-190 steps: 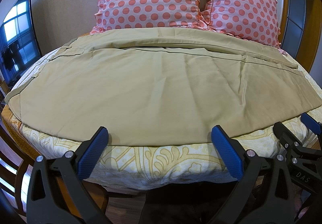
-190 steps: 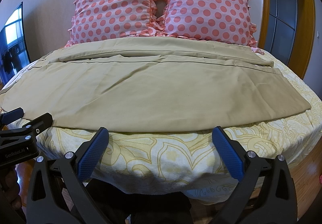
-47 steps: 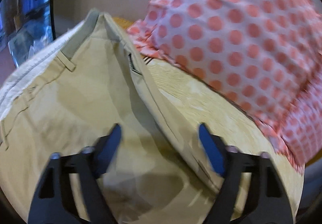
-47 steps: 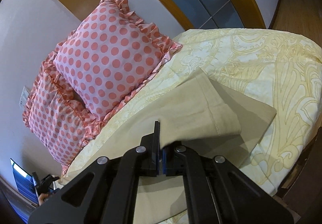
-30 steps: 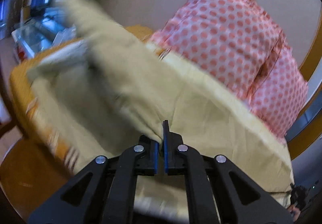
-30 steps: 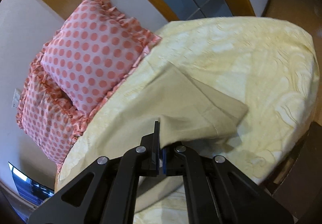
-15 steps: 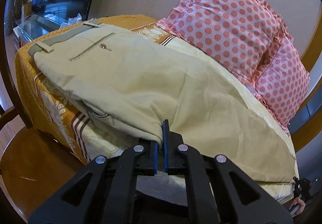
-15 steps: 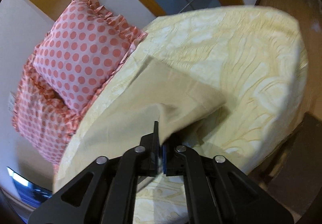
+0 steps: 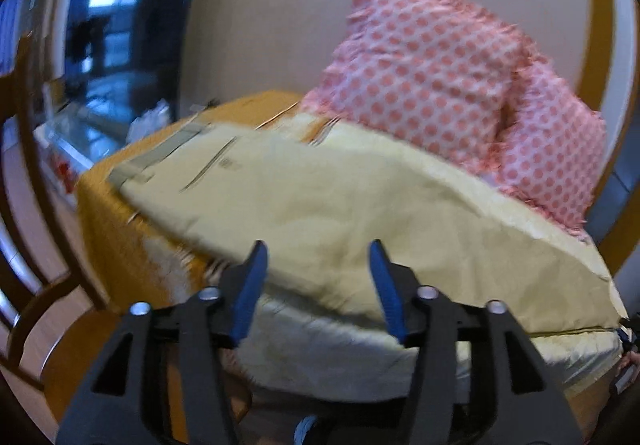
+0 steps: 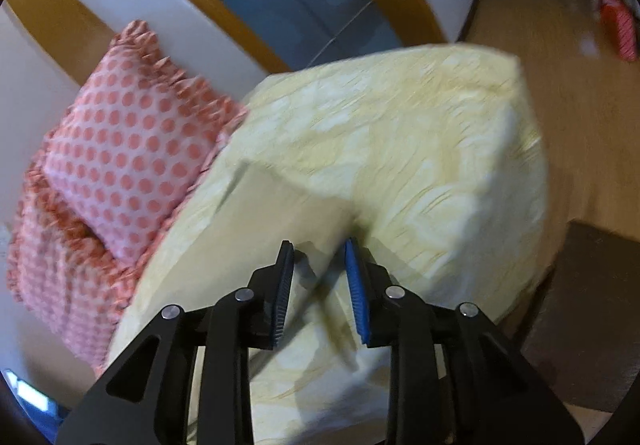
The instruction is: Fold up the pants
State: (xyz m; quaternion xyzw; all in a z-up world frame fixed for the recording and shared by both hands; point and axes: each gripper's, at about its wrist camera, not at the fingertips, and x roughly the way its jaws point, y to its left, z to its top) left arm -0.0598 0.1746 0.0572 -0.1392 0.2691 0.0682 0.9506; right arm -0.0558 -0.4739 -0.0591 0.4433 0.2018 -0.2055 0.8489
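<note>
Left gripper is seen parted, empty, at the near edge of the pants, laid lengthwise on the bed. Right gripper likewise parted at the cuff end. Leg-over-leg fold judged released; cuffs need regrasping for the crosswise fold.

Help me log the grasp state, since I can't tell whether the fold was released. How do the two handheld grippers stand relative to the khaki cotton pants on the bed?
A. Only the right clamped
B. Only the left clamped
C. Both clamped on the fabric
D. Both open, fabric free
D: the left gripper and right gripper both show a clear gap between their blue pads, and the khaki cotton pants lie on the bed unpinched.
</note>
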